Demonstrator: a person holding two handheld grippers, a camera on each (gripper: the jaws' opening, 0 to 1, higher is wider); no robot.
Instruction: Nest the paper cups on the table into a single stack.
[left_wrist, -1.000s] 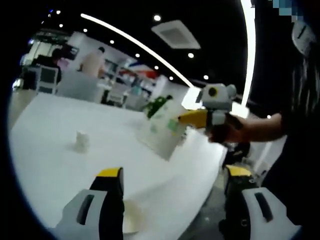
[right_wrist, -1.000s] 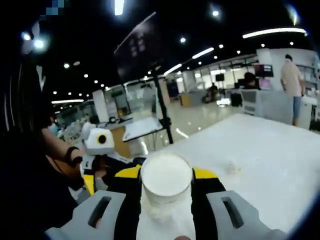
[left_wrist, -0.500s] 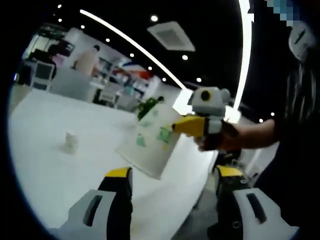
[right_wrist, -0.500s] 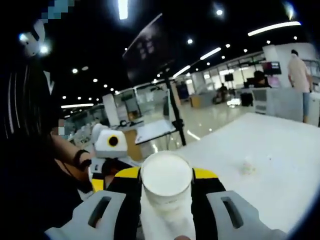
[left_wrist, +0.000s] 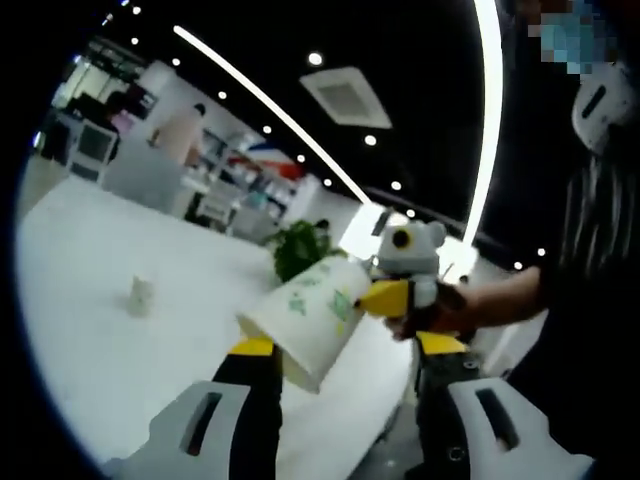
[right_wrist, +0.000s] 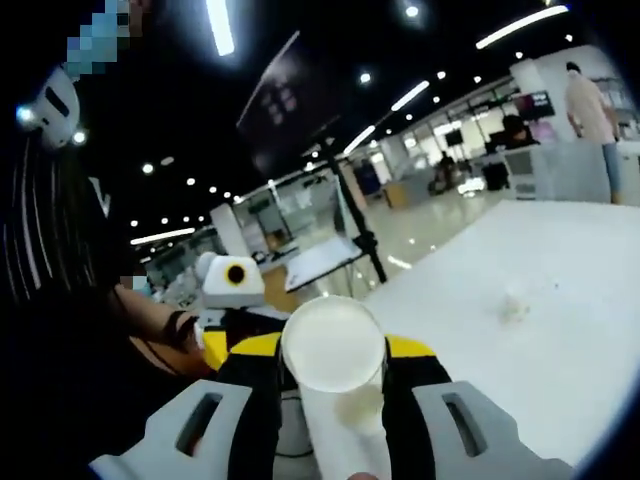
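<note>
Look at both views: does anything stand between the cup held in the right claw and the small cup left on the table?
Nothing visible does. The held cup is in the air, and bare white table lies before the small cup.

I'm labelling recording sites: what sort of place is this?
Probably a large open-plan office or showroom: a dark ceiling with long light strips, a broad white table, and distant desks with people.

The right gripper is raised off the table with its jaws clamped on a paper cup; in the left gripper view it comes in from the right, gripped by a hand. The left gripper sits just below, jaws spread apart and holding nothing.
</note>
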